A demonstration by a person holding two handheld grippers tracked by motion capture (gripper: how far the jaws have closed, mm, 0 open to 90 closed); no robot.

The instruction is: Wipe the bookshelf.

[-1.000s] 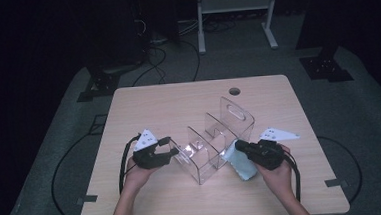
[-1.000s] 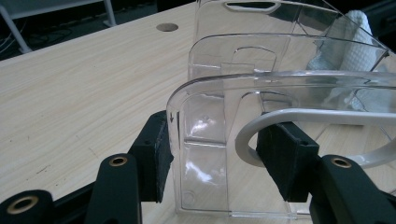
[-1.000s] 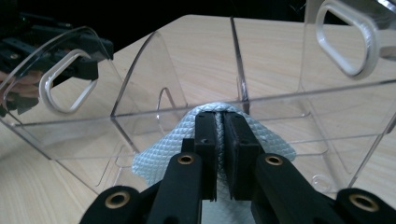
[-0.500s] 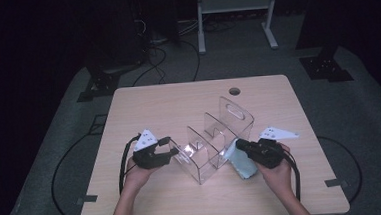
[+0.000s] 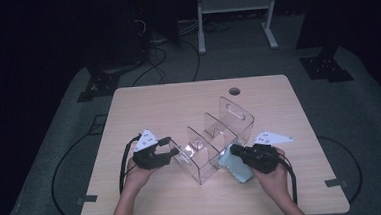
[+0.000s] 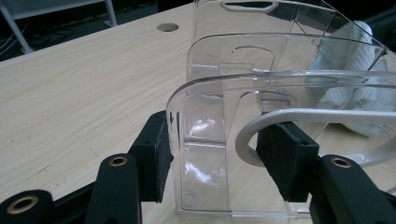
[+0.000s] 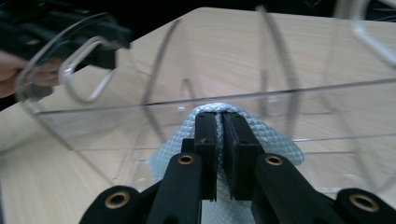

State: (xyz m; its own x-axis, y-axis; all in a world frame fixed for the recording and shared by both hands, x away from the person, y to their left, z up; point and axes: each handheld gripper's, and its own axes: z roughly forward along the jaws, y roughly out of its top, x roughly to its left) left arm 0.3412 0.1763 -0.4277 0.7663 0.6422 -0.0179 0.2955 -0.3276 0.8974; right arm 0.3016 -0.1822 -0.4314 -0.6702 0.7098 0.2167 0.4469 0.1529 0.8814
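A clear plastic divider rack (image 5: 215, 141) stands on the wooden table (image 5: 178, 103) near its front middle. My left gripper (image 5: 173, 147) is at the rack's left end. In the left gripper view (image 6: 219, 140), one pad presses the edge of the rack's end wall (image 6: 224, 116) and the other sits in that wall's handle cutout. My right gripper (image 5: 233, 151) is shut on a pale blue quilted cloth (image 5: 235, 169) and holds it against the rack's right side. In the right gripper view (image 7: 219, 126) the cloth (image 7: 275, 140) bulges around the closed pads, just in front of the clear wall (image 7: 233, 93).
A round cable hole (image 5: 234, 91) lies in the table's far middle. Bare tabletop stretches behind the rack and to its left. A white frame (image 5: 232, 4) and cables stand on the dark floor beyond the table.
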